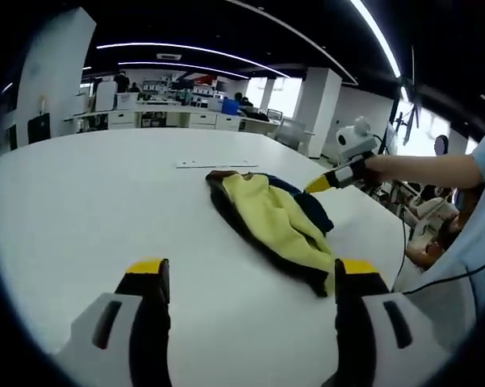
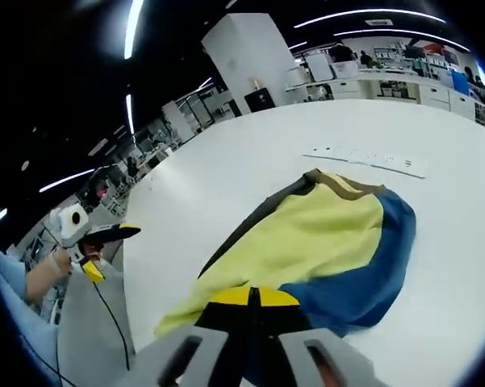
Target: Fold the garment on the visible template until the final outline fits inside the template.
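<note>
One yellow, blue & brown garment (image 1: 274, 218) lay on one white table (image 1: 89, 201); two yellow-tipped grippers, left (image 1: 246, 278) & right (image 2: 250, 297), plus one taped strip (image 1: 215, 164).

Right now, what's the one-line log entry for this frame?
garment: bunched on table, unfolded | left gripper: open, short of garment | right gripper: shut at garment edge, grasp unclear | paper strip: beyond garment
</note>
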Demonstrator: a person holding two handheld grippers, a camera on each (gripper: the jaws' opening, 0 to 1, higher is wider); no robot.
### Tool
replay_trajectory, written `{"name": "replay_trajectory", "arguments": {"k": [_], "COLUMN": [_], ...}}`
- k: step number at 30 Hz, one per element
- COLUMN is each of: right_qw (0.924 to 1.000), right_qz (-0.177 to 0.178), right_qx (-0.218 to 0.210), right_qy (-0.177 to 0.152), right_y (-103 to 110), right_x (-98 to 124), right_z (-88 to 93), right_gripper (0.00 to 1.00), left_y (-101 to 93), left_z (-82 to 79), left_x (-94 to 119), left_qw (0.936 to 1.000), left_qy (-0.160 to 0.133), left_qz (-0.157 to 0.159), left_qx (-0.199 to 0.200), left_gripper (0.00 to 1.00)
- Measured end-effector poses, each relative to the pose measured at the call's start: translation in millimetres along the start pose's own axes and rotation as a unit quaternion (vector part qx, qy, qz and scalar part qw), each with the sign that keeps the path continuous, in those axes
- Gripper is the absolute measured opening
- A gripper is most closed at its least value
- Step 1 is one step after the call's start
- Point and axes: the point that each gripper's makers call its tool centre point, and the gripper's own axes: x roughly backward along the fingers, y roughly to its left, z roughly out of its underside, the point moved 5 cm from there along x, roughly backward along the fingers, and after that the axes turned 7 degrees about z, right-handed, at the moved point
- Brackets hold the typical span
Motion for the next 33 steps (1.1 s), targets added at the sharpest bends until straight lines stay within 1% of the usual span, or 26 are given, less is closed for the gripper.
{"name": "replay_trajectory", "arguments": {"k": [2,6,7,9,16,17,18,19,20,23,26,29,33], "right_qw": [1.0000,0.9999,0.9999,0.9998,0.9998,0.9998,0.9995,0.9991,0.9990,0.9986,0.9975,0.9975,0.9975], "right_qz": [0.002,0.002,0.002,0.003,0.005,0.005,0.007,0.010,0.010,0.008,0.016,0.019,0.025], "right_qx": [-0.002,0.001,0.001,0.002,0.007,0.011,0.031,0.041,0.044,0.050,0.063,0.056,0.049], "right_qy": [0.008,0.013,0.016,0.018,0.019,0.017,0.009,0.003,0.000,-0.017,-0.030,-0.038,-0.044], "right_y": [-0.4,0.4,-2.9,-2.8,-2.9,-2.8,-4.4,-5.5,-5.2,-5.8,-10.2,-17.3,-27.3], "right_x": [-5.3,-12.1,-13.7,-15.3,-11.4,-9.7,-7.4,-6.1,-2.7,5.1,14.1,22.5,31.9], "right_z": [1.9,3.8,5.4,6.4,8.3,8.7,7.8,6.8,7.0,4.9,3.6,3.9,8.3], "right_gripper": [0.00,0.00,0.00,0.00,0.00,0.00,0.00,0.00,0.02,0.21,0.32,0.40,0.43], "left_y": [0.8,2.1,1.8,1.6,0.7,0.5,0.2,-0.1,-0.6,-1.5,-1.6,-1.8,-2.2], "left_z": [0.3,-0.1,0.0,0.1,1.5,1.6,1.7,1.9,1.9,2.3,2.8,2.9,0.6], "left_x": [1.7,3.4,3.5,3.8,2.3,2.0,1.7,1.3,1.1,0.9,0.7,0.5,-0.8], "left_qw": [1.0000,0.9999,0.9999,0.9999,0.9999,0.9999,1.0000,1.0000,1.0000,1.0000,1.0000,1.0000,1.0000], "left_qy": [-0.002,-0.007,-0.008,-0.008,-0.007,-0.006,-0.006,-0.005,-0.004,-0.004,-0.003,-0.002,-0.001], "left_qz": [-0.004,-0.009,-0.009,-0.009,-0.006,-0.006,-0.005,-0.004,-0.003,-0.002,-0.001,0.000,0.002], "left_qx": [0.002,0.005,0.006,0.006,0.007,0.007,0.007,0.006,0.006,0.006,0.007,0.006,0.002], "left_gripper": [0.82,0.81,0.81,0.81,0.82,0.82,0.82,0.82,0.82,0.82,0.82,0.82,0.82]}}
